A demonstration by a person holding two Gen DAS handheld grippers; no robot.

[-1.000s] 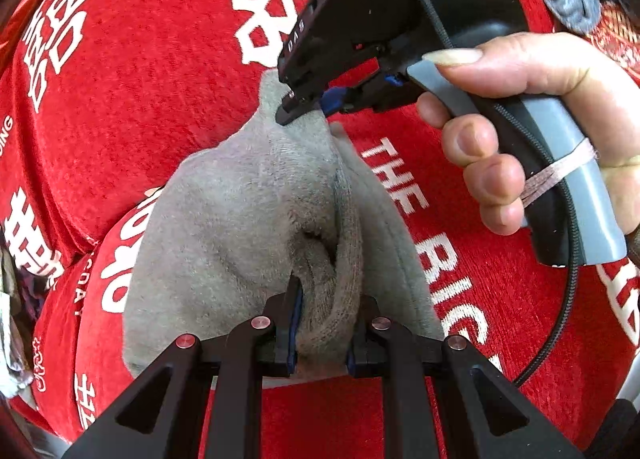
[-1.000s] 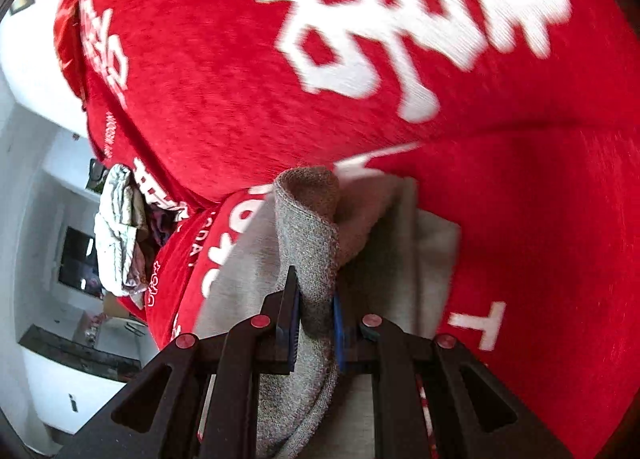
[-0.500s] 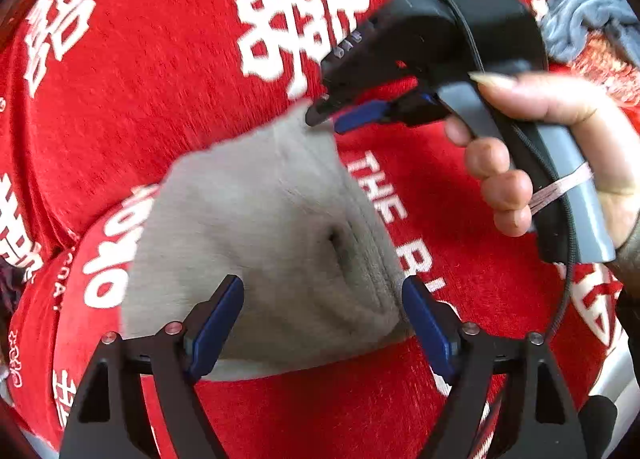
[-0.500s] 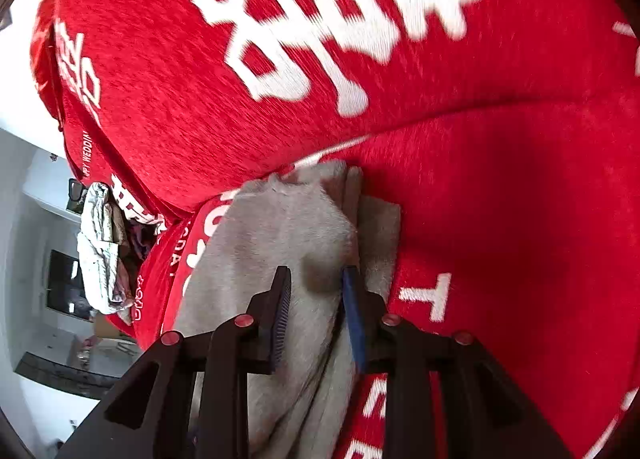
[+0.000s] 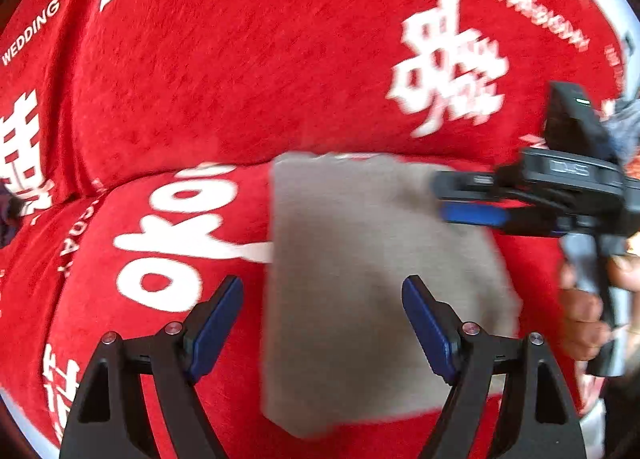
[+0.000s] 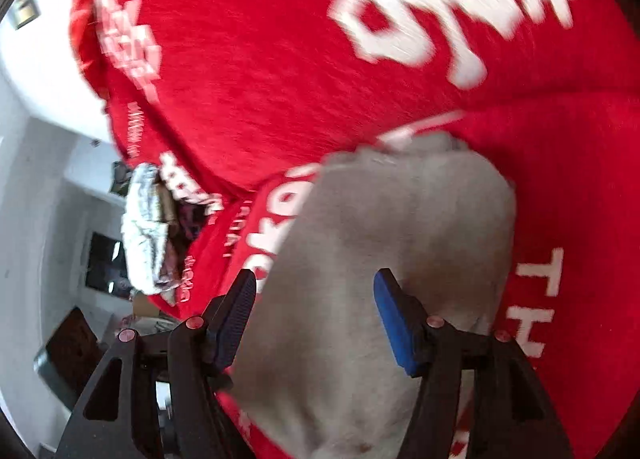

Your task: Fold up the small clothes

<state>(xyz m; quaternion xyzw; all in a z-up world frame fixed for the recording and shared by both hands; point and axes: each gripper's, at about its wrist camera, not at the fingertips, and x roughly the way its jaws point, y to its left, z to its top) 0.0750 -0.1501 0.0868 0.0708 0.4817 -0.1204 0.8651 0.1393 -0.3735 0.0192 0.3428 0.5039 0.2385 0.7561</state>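
A grey folded cloth (image 5: pixel 360 279) lies flat on the red cover with white lettering (image 5: pixel 240 71). My left gripper (image 5: pixel 322 319) hangs open above the cloth's near part, its blue pads clear of the fabric. The right gripper (image 5: pixel 440 199) shows at the right of the left wrist view, over the cloth's far right corner, held by a hand (image 5: pixel 584 307). In the right wrist view the right gripper (image 6: pixel 316 311) has its jaws opening, with the grey cloth (image 6: pixel 400 259) lying below and between them, untouched by the pads.
The red cover (image 6: pixel 260 79) drapes over a rounded cushion with a crease behind the cloth. A crumpled white and dark bundle (image 6: pixel 148 227) sits at the cover's left end. A grey garment (image 5: pixel 624 119) lies at the far right. A white room lies beyond.
Both grippers let go of the grey cloth and opened. The left gripper drew back and left, and the cloth now lies flat. The right gripper swung to the cloth's right side.
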